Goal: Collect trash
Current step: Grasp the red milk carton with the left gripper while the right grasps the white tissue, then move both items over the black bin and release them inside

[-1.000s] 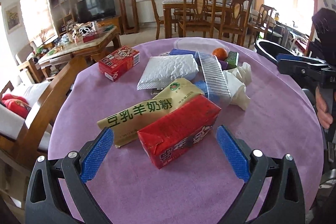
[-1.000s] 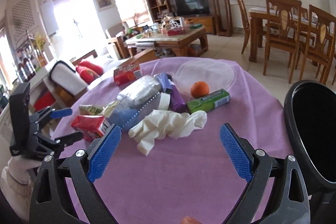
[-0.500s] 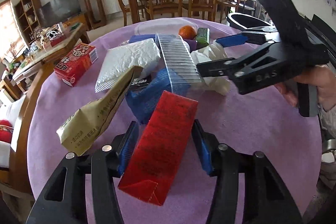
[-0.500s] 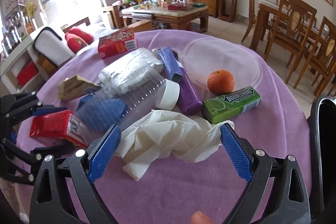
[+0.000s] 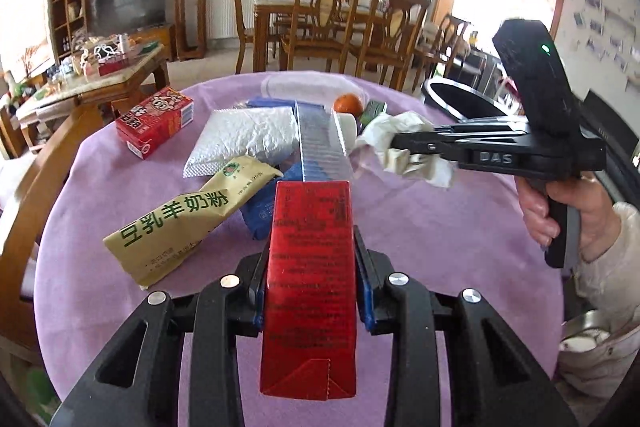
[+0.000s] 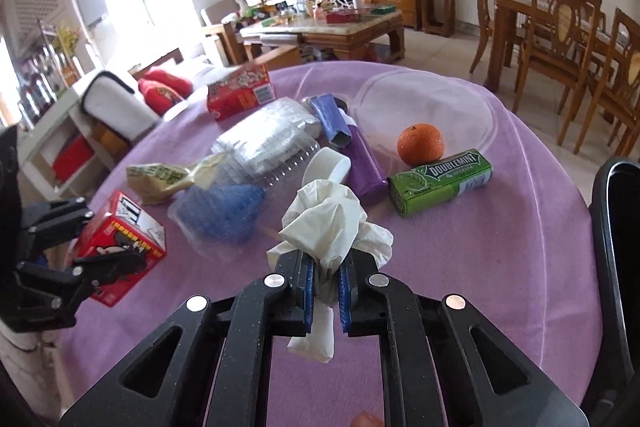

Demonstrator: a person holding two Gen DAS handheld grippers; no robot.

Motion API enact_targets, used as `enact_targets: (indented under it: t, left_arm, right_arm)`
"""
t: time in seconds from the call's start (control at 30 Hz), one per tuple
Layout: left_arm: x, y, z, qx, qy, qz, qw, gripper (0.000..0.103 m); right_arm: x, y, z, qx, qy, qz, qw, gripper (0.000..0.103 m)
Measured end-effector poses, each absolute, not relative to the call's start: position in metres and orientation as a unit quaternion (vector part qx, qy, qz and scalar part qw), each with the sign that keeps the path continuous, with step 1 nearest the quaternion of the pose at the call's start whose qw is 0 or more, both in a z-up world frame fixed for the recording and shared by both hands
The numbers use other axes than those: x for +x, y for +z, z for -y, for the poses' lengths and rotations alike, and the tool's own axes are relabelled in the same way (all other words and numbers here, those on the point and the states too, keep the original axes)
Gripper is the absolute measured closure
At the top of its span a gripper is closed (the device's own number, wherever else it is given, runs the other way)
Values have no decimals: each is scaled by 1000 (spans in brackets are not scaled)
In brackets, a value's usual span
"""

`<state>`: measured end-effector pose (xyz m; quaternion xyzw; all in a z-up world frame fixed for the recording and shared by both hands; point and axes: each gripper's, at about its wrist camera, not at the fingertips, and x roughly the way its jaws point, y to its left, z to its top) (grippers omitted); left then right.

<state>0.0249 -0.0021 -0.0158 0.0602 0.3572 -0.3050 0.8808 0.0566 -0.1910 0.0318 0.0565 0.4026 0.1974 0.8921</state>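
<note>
My left gripper [image 5: 310, 263] is shut on a red carton [image 5: 310, 279] and holds it above the purple table [image 5: 440, 227]; the carton also shows in the right wrist view [image 6: 120, 247]. My right gripper [image 6: 325, 277] is shut on a crumpled white tissue [image 6: 328, 223], lifted off the cloth; it also shows in the left wrist view [image 5: 404, 147]. Left on the table: a yellow milk-powder bag [image 5: 180, 223], a clear plastic bottle [image 6: 256, 183], a white padded pouch [image 5: 244, 139], a second red carton [image 5: 156, 123], purple wrappers [image 6: 360, 163].
An orange [image 6: 420, 145] and a green Doublemint box [image 6: 440, 181] lie at the table's far right. A black bin [image 6: 616, 267] stands at the right edge of the table. Wooden chairs and a dining table stand behind. A coffee table stands at the back left.
My left gripper closed on the red carton and lifted it. My right gripper moved onto the white tissue, closed on it and raised it.
</note>
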Motion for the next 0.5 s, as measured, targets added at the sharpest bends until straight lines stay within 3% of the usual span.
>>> enact_targets:
  t: [0.27, 0.5]
  left_arm:
    - [19, 19, 18, 9, -316, -315, 895, 70]
    - [27, 39, 82, -10, -349, -290, 891, 70]
  right_arm:
    - [15, 83, 269, 138, 222, -327, 908, 93]
    - [-15, 105, 355, 166, 172, -274, 931, 93]
